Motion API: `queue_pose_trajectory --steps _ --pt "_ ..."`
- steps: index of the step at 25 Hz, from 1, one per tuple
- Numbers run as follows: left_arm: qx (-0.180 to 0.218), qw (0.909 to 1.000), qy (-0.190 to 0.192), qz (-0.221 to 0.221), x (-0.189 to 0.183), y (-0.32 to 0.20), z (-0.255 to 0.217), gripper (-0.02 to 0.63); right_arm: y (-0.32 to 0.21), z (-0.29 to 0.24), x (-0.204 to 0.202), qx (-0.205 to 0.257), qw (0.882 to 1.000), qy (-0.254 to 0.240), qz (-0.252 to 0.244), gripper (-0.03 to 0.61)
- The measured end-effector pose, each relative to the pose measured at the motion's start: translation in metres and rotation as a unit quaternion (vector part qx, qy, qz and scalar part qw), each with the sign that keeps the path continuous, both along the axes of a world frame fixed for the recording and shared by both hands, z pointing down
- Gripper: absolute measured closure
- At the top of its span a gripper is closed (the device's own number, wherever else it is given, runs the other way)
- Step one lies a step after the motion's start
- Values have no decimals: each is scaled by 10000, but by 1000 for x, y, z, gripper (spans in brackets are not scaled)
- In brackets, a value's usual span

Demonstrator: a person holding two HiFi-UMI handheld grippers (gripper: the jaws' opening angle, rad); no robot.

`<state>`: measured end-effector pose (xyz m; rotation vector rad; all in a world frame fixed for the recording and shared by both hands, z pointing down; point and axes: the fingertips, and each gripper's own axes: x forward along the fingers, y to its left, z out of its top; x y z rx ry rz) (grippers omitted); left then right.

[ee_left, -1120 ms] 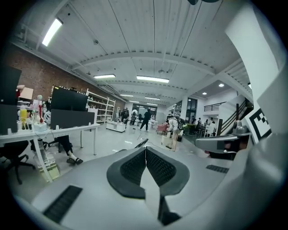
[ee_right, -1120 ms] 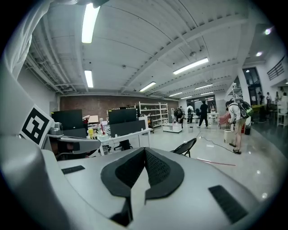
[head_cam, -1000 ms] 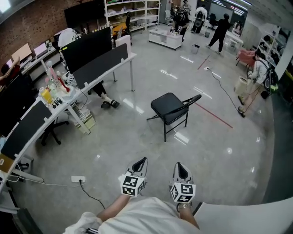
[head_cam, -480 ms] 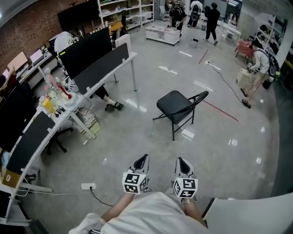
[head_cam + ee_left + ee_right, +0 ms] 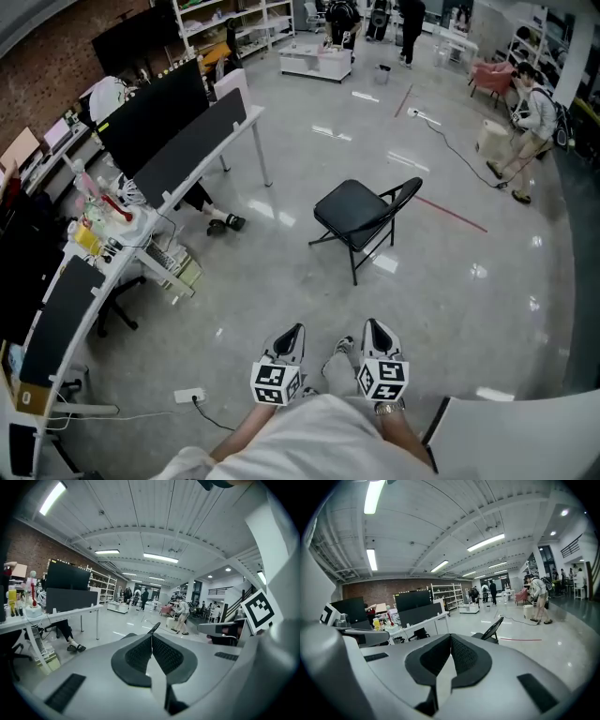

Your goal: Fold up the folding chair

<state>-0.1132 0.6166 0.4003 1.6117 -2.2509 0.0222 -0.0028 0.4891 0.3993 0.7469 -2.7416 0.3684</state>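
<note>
A black folding chair (image 5: 361, 217) stands unfolded on the grey floor in the middle of the head view, its backrest to the right. The chair's backrest (image 5: 493, 628) pokes above the jaws in the right gripper view, and the chair (image 5: 153, 628) shows as a thin edge behind the jaw tips in the left gripper view. My left gripper (image 5: 293, 332) and right gripper (image 5: 370, 327) are held side by side near my body, well short of the chair. Both are shut with nothing between the pads.
A long white desk (image 5: 178, 183) with black monitors and bottles runs along the left, a person's feet under it. A power strip (image 5: 189, 396) and cable lie on the floor at lower left. A red floor line (image 5: 450, 214) passes behind the chair. People stand at the far back.
The view has shifted toward the chair, which now sits slightly nearer and more to the right; both grippers stayed shut and side by side in front of me.
</note>
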Motion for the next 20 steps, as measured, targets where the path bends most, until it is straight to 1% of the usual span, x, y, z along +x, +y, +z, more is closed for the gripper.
queue_pose_trajectory --steps 4,9,11,14,20 --pt "-76 9998 22 -166 -27 -14 2 601 -18 1 -32 -45 9999 -15 -127 574" --pt "-192 9994 66 -268 -69 -49 12 601 -56 11 -80 -125 9996 11 -254 574" --pt "-215 9994 93 -250 -83 -72 13 601 -78 14 -94 -177 9995 34 -263 574" --pt "-183 9996 24 -211 -101 -112 8 601 -119 14 -110 -204 9994 71 -252 574" --pt "-126 9993 -88 -336 -136 -182 -8 601 -195 0 -140 -187 9996 -89 -205 574"
